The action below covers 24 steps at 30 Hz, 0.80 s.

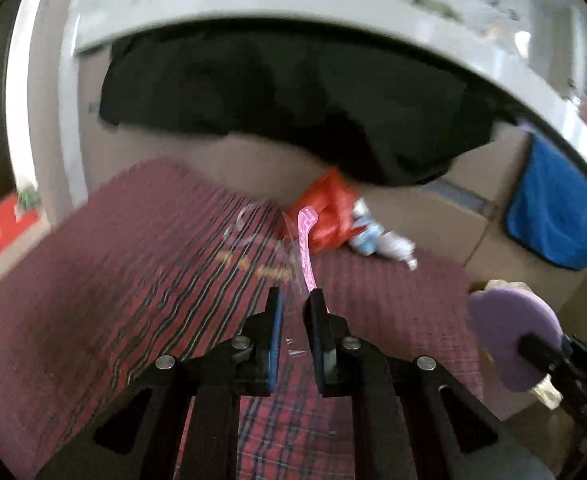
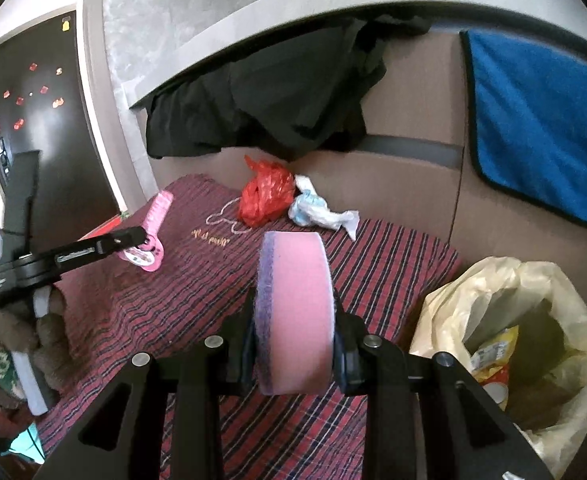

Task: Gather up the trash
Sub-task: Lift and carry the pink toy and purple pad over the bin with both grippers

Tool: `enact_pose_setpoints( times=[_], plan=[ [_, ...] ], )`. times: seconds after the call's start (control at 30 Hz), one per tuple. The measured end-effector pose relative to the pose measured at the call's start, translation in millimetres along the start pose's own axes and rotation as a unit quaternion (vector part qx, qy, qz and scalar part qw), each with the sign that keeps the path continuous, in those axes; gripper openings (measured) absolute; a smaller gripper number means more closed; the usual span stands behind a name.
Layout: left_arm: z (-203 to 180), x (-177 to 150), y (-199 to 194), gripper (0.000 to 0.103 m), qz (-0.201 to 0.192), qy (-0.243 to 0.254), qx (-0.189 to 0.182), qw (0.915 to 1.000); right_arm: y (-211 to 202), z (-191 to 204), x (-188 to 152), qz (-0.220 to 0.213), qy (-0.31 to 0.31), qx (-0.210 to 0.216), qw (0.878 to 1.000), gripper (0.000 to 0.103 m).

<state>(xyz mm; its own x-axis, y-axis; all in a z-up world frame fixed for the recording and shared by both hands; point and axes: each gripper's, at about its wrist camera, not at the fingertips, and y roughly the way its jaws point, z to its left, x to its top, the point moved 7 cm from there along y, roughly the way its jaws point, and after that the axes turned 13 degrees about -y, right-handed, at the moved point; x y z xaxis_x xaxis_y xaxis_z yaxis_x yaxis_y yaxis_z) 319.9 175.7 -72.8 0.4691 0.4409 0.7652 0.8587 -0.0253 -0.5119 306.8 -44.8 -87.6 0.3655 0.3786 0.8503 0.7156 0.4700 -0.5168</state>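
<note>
My left gripper (image 1: 295,300) is shut on a pink comb in a clear wrapper (image 1: 306,248) and holds it above the red plaid cloth (image 1: 113,280); the comb also shows in the right wrist view (image 2: 151,236). My right gripper (image 2: 293,320) is shut on a pink and purple sponge (image 2: 293,312), also seen in the left wrist view (image 1: 511,340). A crumpled red plastic bag (image 2: 265,194) and a white and blue wrapper (image 2: 317,210) lie on the cloth near the back. A yellowish trash bag (image 2: 513,344) stands open at the right.
A black garment (image 2: 261,100) hangs over cardboard boxes (image 2: 409,160) behind the cloth. A blue towel (image 2: 541,120) hangs at the right. A dark door (image 2: 41,120) is at the left. A plush toy (image 2: 41,340) sits at the cloth's left edge.
</note>
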Motion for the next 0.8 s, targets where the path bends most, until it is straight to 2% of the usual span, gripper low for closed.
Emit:
enact_pose_setpoints(
  times=[0.1,0.37,0.63,0.8],
  plan=[
    [-28.1,8.3,-26.1,0.014,-0.043,0.033,-0.015,0.9984,-9.5,-6.0,7.5,-0.01,-0.002,-0.01,1.0,0.028],
    [-100.9,33.3,-77.1,0.014,-0.123,0.061,-0.071,0.988,-55.6,-35.6,40.7,-0.056,-0.021,-0.052,0.997,0.028],
    [-191.3,29.0,-92.9,0.014,-0.162,0.11,-0.107,0.9749,-119.0,-89.4,61.5,-0.098,-0.045,-0.127,0.986,0.028],
    [-238.0,9.9,-83.1,0.014,-0.148,0.125,-0.134,0.9721,-138.3,-122.7,52.3,-0.099,-0.042,-0.162,0.981,0.028]
  ],
)
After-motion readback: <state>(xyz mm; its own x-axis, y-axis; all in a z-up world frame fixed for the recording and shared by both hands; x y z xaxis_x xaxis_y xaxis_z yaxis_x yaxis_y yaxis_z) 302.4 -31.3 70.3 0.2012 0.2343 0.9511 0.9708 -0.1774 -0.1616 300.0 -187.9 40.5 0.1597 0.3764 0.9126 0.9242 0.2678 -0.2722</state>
